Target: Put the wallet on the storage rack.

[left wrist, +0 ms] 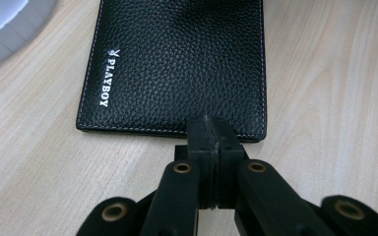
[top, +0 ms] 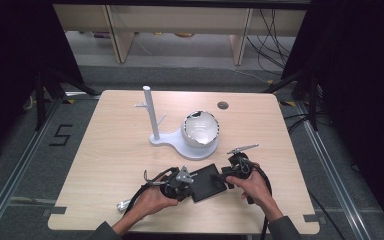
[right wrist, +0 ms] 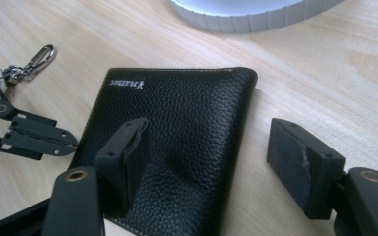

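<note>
light, soft, grippy leather wallet (top: 208, 182) flat on bench (top: 105, 145); left tongs (left wrist: 210, 129) pressed together at its edge; right tongs (right wrist: 211, 162) spread astride its folded spine, best pinched there.

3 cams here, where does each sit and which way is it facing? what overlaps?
High view: fixed above the person's side, looking forward and down on the table; both forearms, left gripper and right gripper at the wallet.
Left gripper view: rides the left gripper, looking along its shut jaws at the wallet edge.
Right gripper view: rides the right gripper, jaws open astride the wallet; left gripper beyond.
Shared: wallet and white stand.
</note>
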A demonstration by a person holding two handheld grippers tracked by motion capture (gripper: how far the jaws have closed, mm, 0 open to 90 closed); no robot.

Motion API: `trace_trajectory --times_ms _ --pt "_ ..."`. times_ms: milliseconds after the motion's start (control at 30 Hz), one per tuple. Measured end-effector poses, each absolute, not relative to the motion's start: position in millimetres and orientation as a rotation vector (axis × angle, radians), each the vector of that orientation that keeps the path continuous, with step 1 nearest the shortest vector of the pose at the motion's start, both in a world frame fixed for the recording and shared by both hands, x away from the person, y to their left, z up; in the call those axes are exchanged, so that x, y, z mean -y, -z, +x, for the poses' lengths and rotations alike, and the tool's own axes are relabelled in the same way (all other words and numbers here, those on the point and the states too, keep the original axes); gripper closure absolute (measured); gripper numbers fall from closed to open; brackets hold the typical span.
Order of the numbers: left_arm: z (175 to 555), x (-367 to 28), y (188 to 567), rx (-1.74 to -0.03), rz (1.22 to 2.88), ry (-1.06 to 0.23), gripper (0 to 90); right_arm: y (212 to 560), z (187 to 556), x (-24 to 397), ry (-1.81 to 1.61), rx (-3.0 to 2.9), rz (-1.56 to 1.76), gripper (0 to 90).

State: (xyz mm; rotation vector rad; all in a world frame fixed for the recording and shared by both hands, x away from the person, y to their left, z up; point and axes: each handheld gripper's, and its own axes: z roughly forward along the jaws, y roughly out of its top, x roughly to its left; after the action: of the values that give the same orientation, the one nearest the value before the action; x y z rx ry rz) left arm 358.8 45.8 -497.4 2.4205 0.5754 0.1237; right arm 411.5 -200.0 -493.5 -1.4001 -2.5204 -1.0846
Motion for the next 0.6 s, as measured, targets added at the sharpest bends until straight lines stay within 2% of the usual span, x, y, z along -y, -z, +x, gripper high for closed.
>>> trace_trajectory --times_ms 600 --pt "357.5 -44.9 497.8 -0.575 2.43 -0.132 89.0 498.4 415.9 195.7 1.06 2.383 -1.462 43.8"
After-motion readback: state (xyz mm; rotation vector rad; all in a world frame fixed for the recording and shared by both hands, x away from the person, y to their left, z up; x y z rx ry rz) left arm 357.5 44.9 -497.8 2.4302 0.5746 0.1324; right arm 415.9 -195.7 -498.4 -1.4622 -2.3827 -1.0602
